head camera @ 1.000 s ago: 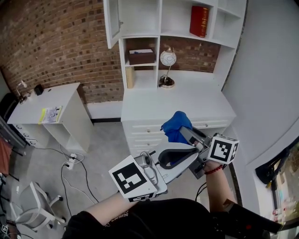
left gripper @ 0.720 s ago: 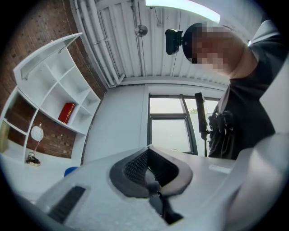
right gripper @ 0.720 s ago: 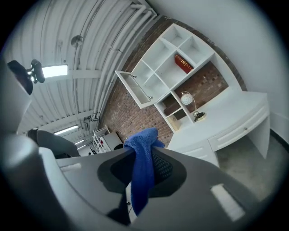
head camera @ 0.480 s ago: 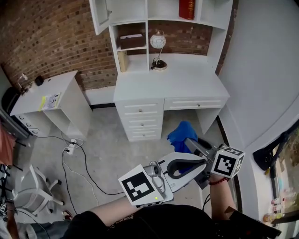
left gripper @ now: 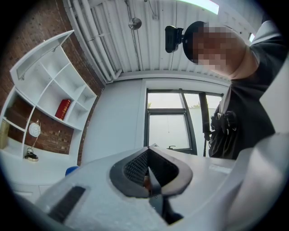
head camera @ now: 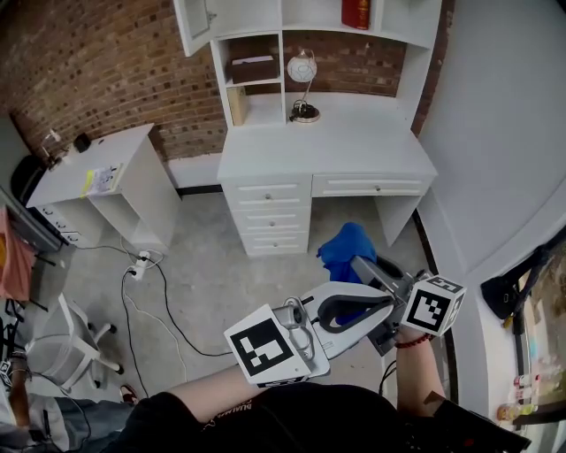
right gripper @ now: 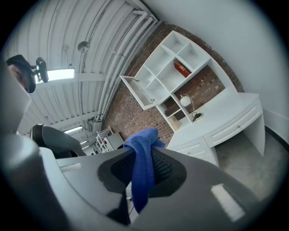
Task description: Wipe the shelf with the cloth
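Note:
My right gripper (head camera: 361, 265) is shut on a blue cloth (head camera: 346, 251), which bunches above its jaws over the grey floor, well short of the desk. In the right gripper view the cloth (right gripper: 143, 164) hangs down between the shut jaws of the right gripper (right gripper: 144, 155). My left gripper (head camera: 352, 307) lies just beside it, pointing right, and its jaws meet in a closed loop with nothing in them. The left gripper (left gripper: 148, 155) shows shut in its own view. The white shelf unit (head camera: 265, 53) stands on the desk at the back, also seen as the shelf unit (right gripper: 174, 79).
A white desk (head camera: 327, 155) with drawers stands under the shelves. On it is a round lamp (head camera: 302, 71), and a red book (head camera: 355, 12) sits higher up. A smaller white table (head camera: 97, 181) stands at the left, with cables (head camera: 146, 292) on the floor. A grey wall (head camera: 504, 133) closes the right side.
Both grippers and the cloth have drawn back from the desk's front to over the floor. In the last half second little has moved.

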`<state>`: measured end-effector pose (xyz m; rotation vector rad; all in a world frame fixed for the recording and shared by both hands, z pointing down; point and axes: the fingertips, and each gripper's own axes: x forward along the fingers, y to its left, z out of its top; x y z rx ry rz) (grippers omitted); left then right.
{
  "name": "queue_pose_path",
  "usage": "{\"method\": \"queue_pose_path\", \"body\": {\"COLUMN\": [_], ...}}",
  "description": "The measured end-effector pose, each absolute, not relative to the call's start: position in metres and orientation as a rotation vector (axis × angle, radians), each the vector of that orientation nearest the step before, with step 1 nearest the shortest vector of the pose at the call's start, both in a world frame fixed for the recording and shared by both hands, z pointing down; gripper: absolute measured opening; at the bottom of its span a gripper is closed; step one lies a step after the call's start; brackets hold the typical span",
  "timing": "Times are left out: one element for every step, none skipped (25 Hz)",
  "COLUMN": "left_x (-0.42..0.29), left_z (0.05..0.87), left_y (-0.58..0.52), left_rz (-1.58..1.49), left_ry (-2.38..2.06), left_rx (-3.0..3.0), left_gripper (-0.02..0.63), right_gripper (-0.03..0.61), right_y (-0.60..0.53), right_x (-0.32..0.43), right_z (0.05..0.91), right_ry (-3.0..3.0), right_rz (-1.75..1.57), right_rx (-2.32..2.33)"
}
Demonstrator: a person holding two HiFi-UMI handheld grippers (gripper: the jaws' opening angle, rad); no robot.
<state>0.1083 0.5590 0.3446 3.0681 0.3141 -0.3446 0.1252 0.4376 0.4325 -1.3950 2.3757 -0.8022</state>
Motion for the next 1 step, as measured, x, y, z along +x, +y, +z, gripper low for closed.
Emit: {"method": "queue_pose_path", "body": {"left_x": [0.1097], "left_z": [0.3442], "left_y": [0.5608], "left_rz": [-0.339], "left_ry": [0.316], "left_rx": [3.071], "left_gripper": [0.0], "right_gripper": [0.055], "right_y": [0.4389], "right_x": [0.1261], "right_z": [0.4308], "right_ry": [2.375], "right_rz": [-0.799], "right_rx": [-1.389]}}
